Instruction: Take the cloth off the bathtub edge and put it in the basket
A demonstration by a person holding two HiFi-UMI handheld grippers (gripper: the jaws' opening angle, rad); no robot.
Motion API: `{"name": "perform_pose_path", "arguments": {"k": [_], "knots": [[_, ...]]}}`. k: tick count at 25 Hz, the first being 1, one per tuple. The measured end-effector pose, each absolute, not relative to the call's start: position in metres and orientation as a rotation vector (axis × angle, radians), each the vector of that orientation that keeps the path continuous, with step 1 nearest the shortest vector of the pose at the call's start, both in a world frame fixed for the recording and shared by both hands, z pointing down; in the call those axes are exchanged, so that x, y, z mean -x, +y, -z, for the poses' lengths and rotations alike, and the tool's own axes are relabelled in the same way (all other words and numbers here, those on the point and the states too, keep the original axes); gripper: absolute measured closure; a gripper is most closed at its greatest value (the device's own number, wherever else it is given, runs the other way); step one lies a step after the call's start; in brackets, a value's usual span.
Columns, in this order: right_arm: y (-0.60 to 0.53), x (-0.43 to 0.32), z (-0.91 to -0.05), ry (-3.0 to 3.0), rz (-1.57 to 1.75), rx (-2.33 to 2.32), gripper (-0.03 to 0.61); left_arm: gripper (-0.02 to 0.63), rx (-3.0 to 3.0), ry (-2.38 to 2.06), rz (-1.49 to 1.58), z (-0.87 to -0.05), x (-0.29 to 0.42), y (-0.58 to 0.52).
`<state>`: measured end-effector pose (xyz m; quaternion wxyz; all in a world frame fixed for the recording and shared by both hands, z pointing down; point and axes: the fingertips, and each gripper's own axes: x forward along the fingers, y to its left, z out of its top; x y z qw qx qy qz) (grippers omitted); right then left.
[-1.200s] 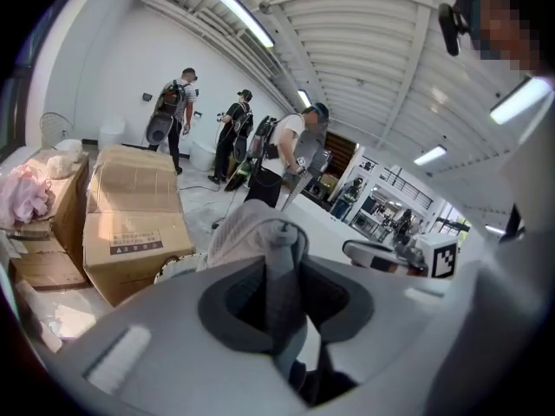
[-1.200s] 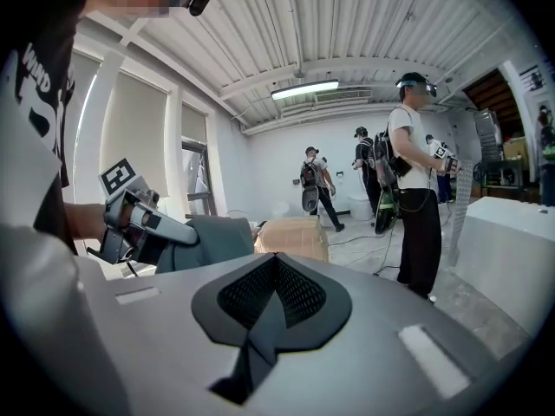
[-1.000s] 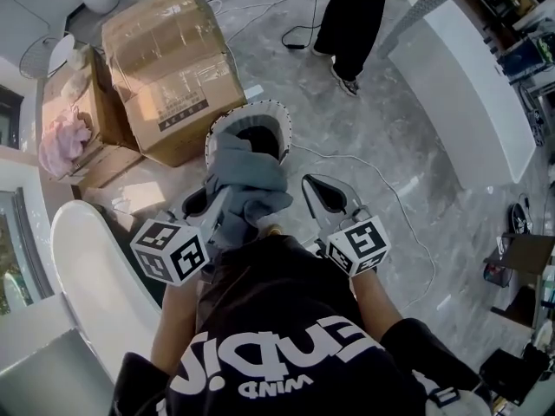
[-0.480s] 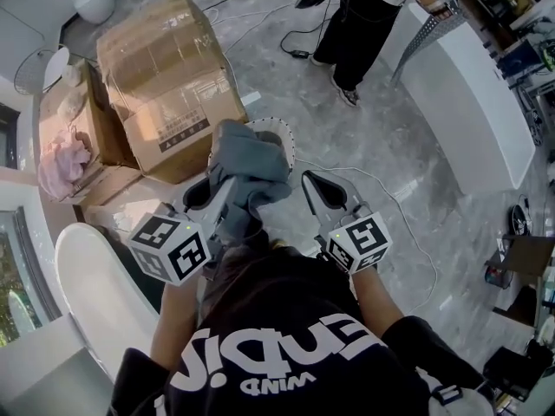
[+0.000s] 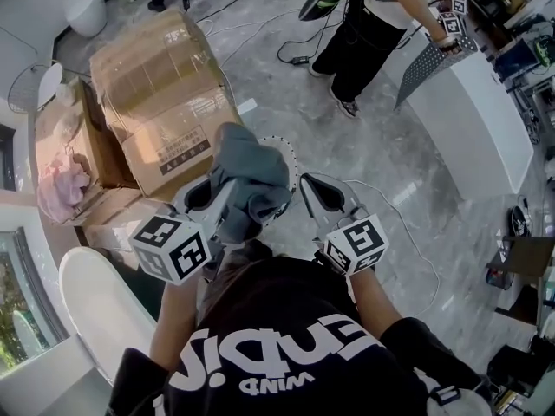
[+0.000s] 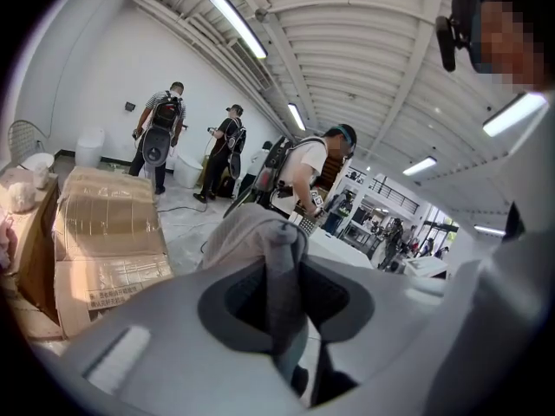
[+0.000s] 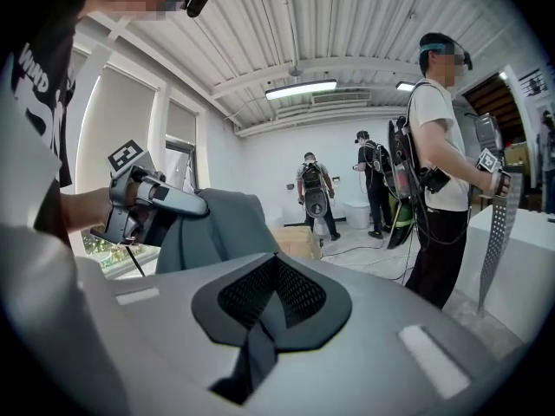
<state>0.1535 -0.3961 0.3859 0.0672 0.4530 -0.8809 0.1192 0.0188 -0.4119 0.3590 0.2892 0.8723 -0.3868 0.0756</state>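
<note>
Grey veined stone floor (image 5: 381, 146) ran under everything, with cables trailing across it. At the person's left stood the white bathtub (image 5: 91, 306). What I could see of its edge was bare, the cloth being already off it. Beyond that a big taped cardboard box (image 5: 160, 94) sat close beside the basket (image 5: 289, 156). Of the basket I could see only a curved white rim, because the cloth hung in front of the rest.

The grey cloth (image 5: 251, 176) was bunched and draped over the left gripper (image 5: 217, 199), held out at about the basket's mouth. I judged it was being brought there to be dropped in, and it was not yet let go. That gripper's jaws stood nearly closed, nipping a fold of the cloth between them, which looked enough for so light and limp a thing. The right gripper (image 5: 314, 191) rode just beside the cloth without touching it, its jaws pressed together on nothing. One grip seemed plenty, so I took it to be spare.

As for writing, the box carried a printed label (image 5: 178, 141) on its side, too small to read. The black shirt (image 5: 286, 345) bore big white letters, upside down from above, which I could not make out for sure. Each gripper's cube (image 5: 171, 248) showed black-and-white square markers and no words.
</note>
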Motion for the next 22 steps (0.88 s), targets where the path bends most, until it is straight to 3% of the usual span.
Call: {"name": "perform_pose_path", "arguments": {"k": [22], "knots": [[-0.431, -0.154, -0.452, -2.534, -0.476, -1.342, 0.569, 0.548, -2.279, -0.981, -0.461, -0.482, -0.027, -0.436]]}}
